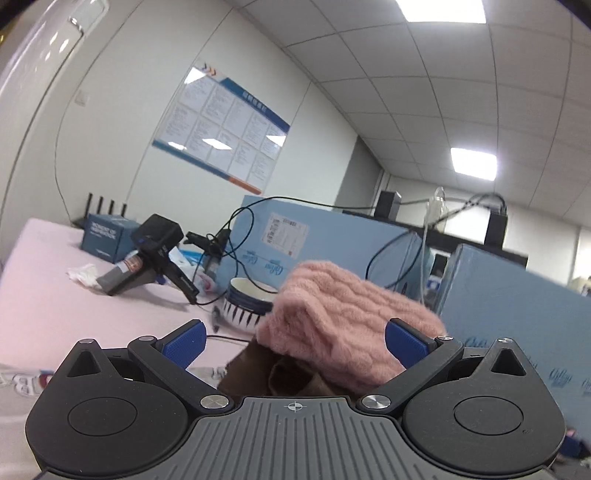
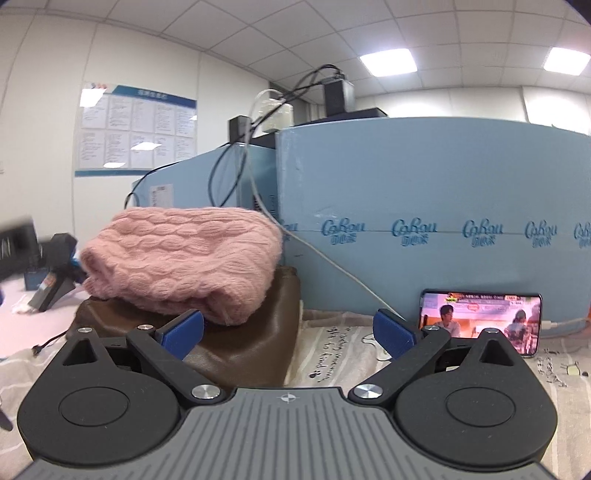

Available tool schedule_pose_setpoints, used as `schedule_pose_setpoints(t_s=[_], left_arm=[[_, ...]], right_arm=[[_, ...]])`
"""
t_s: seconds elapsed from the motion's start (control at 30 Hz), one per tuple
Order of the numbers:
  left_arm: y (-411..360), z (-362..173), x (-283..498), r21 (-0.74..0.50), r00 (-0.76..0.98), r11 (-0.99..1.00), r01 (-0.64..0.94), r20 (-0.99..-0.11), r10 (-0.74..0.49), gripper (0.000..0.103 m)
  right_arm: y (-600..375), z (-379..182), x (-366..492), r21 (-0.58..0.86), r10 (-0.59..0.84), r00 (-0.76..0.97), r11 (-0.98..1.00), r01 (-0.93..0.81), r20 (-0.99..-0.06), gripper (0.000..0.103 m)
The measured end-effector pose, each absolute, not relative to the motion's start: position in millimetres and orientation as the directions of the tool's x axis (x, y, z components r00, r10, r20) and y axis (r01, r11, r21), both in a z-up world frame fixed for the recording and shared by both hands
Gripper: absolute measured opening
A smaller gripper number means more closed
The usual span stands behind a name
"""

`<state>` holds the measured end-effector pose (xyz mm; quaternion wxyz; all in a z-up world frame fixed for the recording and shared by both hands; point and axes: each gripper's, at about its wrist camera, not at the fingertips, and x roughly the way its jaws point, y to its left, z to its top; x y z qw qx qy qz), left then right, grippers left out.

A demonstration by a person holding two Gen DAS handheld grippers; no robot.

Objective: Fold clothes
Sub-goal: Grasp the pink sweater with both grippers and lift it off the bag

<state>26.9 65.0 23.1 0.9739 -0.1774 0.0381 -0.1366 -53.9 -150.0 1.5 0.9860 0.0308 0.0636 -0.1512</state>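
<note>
Left gripper (image 1: 295, 345) is sitting wide open; pink sweater (image 1: 351, 325) is lying folded on brown garment (image 1: 251, 373), bowl (image 1: 247, 306) just behind.

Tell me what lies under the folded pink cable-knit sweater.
The folded pink cable-knit sweater rests on a folded brown leather-like garment. Whatever lies beneath that brown garment is covered.

An office: grid ceiling panels (image 2: 295, 33), a wall notice board (image 1: 225, 129), and blue partition screens (image 2: 424, 177).
</note>
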Motion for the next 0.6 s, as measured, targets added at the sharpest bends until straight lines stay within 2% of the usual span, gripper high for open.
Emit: schedule_pose_setpoints(t_s=[0.3, 0.43, 0.6], left_arm=[[127, 53, 117, -0.631, 0.898, 0.690, 0.355, 0.025, -0.440, 0.103], [137, 45, 165, -0.770, 0.867, 0.546, 0.331, 0.020, -0.498, 0.102], [141, -3, 203, -0.860, 0.828, 0.400, 0.317, 0.045, -0.559, 0.087]], right_arm=[[-97, 33, -11, -0.079, -0.201, 0.968, 0.979, 0.191, -0.152, 0.100], [-68, 40, 27, -0.138, -0.145, 0.972, 0.983, 0.121, -0.184, 0.100], [-43, 36, 73, -0.178, -0.140, 0.962, 0.979, 0.099, -0.235, 0.100]])
